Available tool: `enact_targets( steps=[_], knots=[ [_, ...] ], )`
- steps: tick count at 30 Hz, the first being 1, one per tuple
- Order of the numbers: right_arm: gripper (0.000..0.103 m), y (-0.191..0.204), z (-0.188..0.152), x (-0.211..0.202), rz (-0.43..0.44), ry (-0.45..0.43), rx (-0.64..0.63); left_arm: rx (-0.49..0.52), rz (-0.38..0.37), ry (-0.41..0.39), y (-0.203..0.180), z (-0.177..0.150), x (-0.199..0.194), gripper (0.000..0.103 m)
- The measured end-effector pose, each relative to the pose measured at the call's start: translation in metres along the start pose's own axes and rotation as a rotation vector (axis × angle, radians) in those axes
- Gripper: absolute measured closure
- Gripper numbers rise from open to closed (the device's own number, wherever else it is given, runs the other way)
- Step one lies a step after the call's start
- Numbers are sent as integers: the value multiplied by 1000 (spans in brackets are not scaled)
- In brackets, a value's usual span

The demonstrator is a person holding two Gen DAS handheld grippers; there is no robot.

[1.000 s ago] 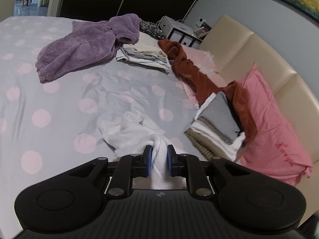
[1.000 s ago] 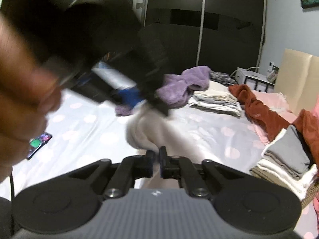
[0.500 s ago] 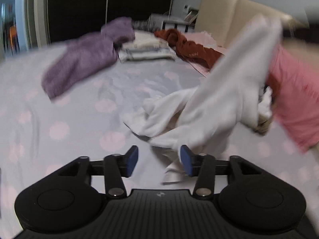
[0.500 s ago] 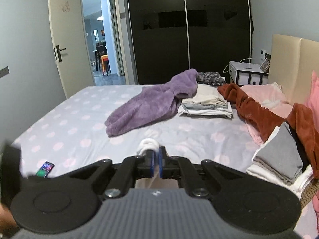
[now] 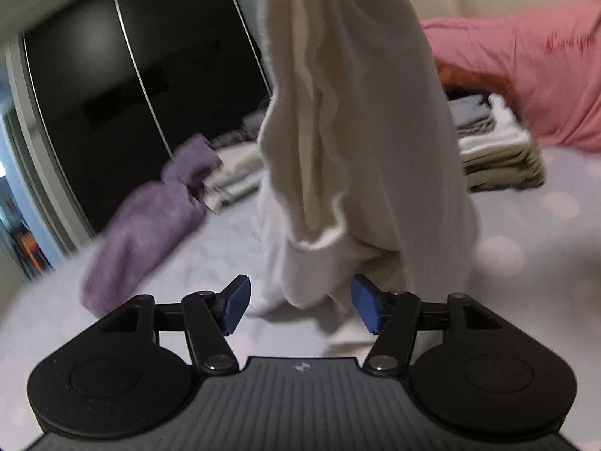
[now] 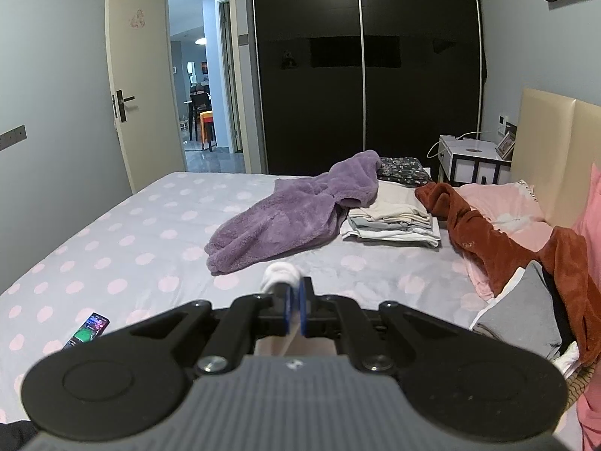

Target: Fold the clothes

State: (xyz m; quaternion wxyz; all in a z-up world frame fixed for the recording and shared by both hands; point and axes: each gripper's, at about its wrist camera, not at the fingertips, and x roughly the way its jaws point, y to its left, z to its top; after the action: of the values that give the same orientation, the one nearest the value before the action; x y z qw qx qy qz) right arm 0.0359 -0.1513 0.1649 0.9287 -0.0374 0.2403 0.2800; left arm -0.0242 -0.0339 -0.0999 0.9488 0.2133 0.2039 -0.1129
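A white garment (image 5: 360, 143) hangs in long folds from above, its lower end reaching the spotted bedsheet (image 5: 526, 248). My left gripper (image 5: 300, 302) is open just below and in front of that hanging cloth, blue pads wide apart, nothing pinched. My right gripper (image 6: 294, 310) is shut on a bunched corner of the white garment (image 6: 281, 273), held up high over the bed; the cloth drops out of sight under the gripper body.
A purple fleece robe (image 6: 285, 210) lies mid-bed beside a folded stack (image 6: 392, 220). A rust-coloured garment (image 6: 488, 244) trails over pink pillows (image 6: 503, 203). A second folded pile (image 6: 526, 308) sits at the right. A phone (image 6: 87, 329) lies near the left edge of the bed.
My left gripper let go of the white garment and opened wide. The right gripper lifted the garment, so it now hangs upright rather than lying heaped on the bed.
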Motion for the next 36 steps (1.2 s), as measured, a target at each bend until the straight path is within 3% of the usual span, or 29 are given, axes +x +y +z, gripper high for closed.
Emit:
enact_targets(
  steps=[7, 8, 11, 15, 20, 28, 36],
  knots=[
    [98, -6, -3, -8, 1, 9, 3, 74, 27, -62, -14, 21, 19, 45],
    [98, -8, -3, -9, 0, 10, 4, 81, 27, -70, -16, 24, 22, 51],
    [98, -13, -6, -11, -4, 13, 11, 78, -4, -7, -19, 32, 33, 93],
    [98, -24, -8, -13, -15, 14, 24, 18, -27, 53, -9, 37, 34, 96],
    [98, -36, -12, -14, -24, 5, 31, -30, -5, 66, 34, 41, 12, 96],
    [98, -54, -18, -19, -13, -15, -1, -144, 86, -34, 148, 94, -78, 96],
    [99, -34, 18, -45, -11, -131, -134, 23, 236, -118, 185, 174, -162, 96]
  ],
)
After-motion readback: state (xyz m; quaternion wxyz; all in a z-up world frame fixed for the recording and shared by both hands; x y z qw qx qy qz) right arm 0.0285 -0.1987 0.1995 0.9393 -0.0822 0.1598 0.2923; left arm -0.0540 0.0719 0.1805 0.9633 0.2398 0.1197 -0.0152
